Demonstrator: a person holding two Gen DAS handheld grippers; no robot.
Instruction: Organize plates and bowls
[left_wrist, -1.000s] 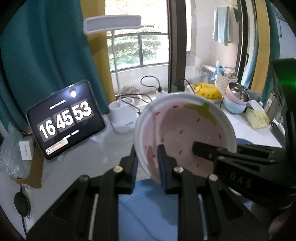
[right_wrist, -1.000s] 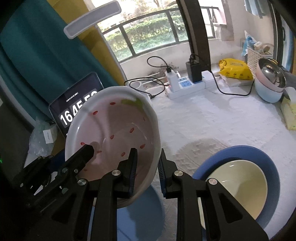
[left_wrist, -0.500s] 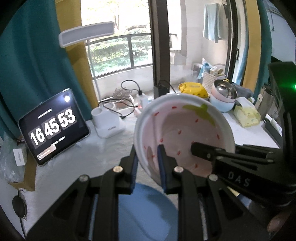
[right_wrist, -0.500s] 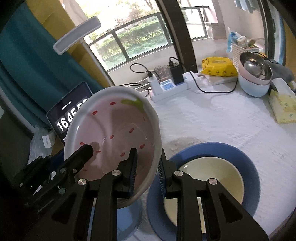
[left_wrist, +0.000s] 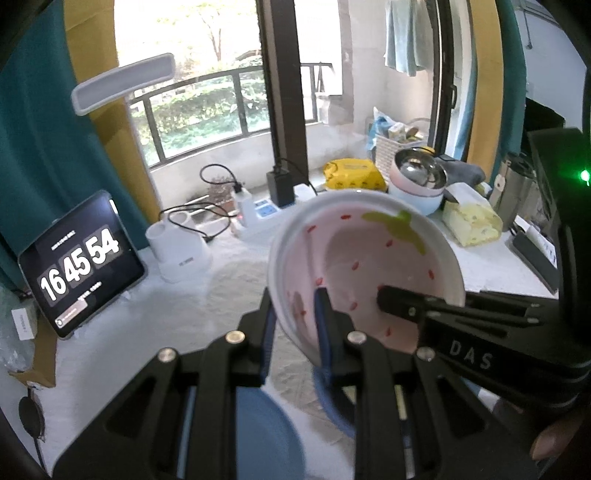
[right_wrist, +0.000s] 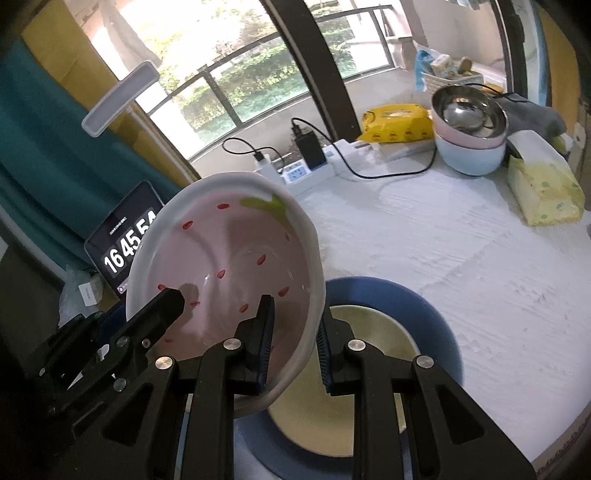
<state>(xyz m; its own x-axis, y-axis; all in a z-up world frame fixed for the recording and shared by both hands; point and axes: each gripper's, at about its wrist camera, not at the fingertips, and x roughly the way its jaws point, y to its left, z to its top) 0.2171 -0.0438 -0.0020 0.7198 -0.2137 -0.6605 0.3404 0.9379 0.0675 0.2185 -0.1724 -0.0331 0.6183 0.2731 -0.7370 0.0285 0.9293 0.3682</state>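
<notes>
Both grippers point forward and downward. The left gripper (left_wrist: 295, 328) has its jaws pinched on the near left rim of the pink bowl (left_wrist: 369, 273), one finger inside and one outside. The right gripper (right_wrist: 293, 332) clamps the opposite rim the same way, so the bowl hangs tilted between them.

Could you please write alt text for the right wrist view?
Both grippers, right and left, clamp a tilted strawberry-patterned pink bowl above a cream bowl nested in a blue plate on a white table.
</notes>
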